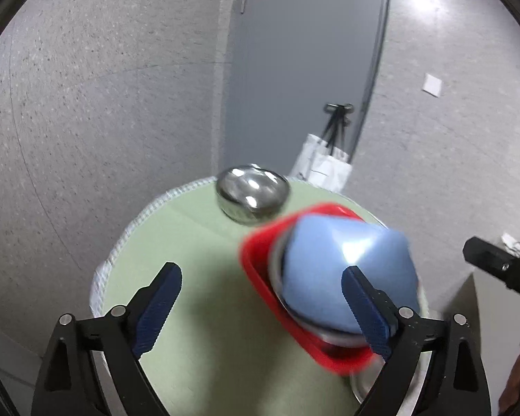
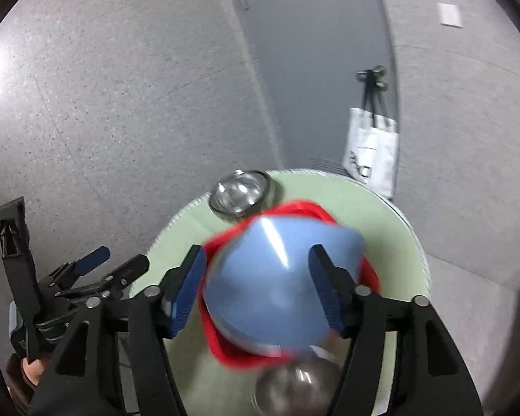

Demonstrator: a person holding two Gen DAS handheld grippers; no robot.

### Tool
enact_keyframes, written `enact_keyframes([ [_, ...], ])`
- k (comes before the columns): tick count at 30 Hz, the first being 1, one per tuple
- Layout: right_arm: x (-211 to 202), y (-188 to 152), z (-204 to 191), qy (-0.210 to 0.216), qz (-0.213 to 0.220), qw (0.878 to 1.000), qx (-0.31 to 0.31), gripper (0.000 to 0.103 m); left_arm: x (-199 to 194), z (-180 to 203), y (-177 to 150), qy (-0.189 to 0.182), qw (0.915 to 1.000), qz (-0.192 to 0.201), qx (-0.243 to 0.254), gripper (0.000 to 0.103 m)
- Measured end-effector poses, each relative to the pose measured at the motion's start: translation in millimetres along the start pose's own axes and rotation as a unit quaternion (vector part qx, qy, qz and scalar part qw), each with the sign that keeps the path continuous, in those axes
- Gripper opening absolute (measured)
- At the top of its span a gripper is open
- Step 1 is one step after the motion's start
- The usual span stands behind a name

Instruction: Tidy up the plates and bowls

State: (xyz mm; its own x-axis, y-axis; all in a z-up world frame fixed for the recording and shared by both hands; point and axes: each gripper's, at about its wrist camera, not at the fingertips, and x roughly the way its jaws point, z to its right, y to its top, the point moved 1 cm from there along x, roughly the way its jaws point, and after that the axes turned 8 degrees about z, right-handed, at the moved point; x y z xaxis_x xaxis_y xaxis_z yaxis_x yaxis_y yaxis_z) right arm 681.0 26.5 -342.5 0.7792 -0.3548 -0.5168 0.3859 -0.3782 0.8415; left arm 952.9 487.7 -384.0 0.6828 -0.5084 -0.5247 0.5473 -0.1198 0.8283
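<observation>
A: Looking down the left gripper (image 1: 261, 303) now. Fingers spread wide, nothing between the pads.

B: And the blue plate (image 1: 346, 274)?

A: Sitting off toward the right-hand finger, partly behind its tip, lying in the red tray (image 1: 260, 277). Looks squarish with rounded corners, one corner pointing away from the claw toward the steel bowl (image 1: 253, 194). Blurred, so hard to call the exact outline.

B: Anything else in that tray?

A: A pale or metallic rim peeking out under the blue, possibly another dish; too smeared to name. Tray itself resting on the green round table (image 1: 190, 242), its long side running diagonally from far left to near right of the claw.

B: Over to the right gripper (image 2: 256, 289).

A: Also spread open, gripping nothing. Blue plate (image 2: 277, 277) dead centre between the two fingers, filling the gap, though cannot tell whether above it or touching. Red tray (image 2: 222, 346) showing around its edges.

B: Bowls?

A: Steel bowl (image 2: 241, 192) straight ahead beyond the tray, upright, mouth up, near the table's far edge. Second metal bowl (image 2: 296, 386) close in below the claw, just beside the tray's near end, very blurred.

B: Background?

A: White tote bag (image 2: 372, 152) beyond the table, right of the claw, with a black tripod (image 2: 372, 79) behind it.
</observation>
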Motion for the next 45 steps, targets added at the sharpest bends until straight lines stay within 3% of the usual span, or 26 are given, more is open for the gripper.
enact_keyframes([
  [5, -34, -56, 20, -0.057, -0.009, 0.998, 0.029, 0.068, -20, 23, -55, -0.018, 0.9991, -0.039, -0.003, 0.092],
  [13, -22, -114, 62, -0.104, -0.058, 0.989, 0.083, 0.068, -29, 66, -117, -0.018, 0.9950, -0.097, 0.013, 0.092],
  [25, 14, -162, 96, -0.085, -0.119, 0.984, 0.104, 0.068, 4, 89, -130, 0.002, 0.9904, -0.138, 0.005, 0.085],
  [28, 25, -164, 102, -0.071, -0.137, 0.982, 0.111, 0.062, 19, 95, -134, -0.005, 0.9876, -0.157, 0.002, 0.069],
  [30, 31, -166, 104, -0.060, -0.147, 0.981, 0.110, 0.049, 31, 96, -130, -0.008, 0.9861, -0.166, 0.007, 0.056],
  [34, 40, -169, 105, -0.041, -0.164, 0.979, 0.110, 0.030, 41, 98, -131, -0.023, 0.9847, -0.173, 0.008, 0.045],
  [38, 41, -171, 102, -0.021, -0.170, 0.979, 0.107, 0.016, 47, 112, -131, -0.052, 0.9835, -0.171, 0.028, 0.014],
  [45, 34, -177, 96, -0.021, -0.172, 0.979, 0.111, 0.015, 43, 106, -136, -0.067, 0.9816, -0.176, 0.031, 0.014],
])
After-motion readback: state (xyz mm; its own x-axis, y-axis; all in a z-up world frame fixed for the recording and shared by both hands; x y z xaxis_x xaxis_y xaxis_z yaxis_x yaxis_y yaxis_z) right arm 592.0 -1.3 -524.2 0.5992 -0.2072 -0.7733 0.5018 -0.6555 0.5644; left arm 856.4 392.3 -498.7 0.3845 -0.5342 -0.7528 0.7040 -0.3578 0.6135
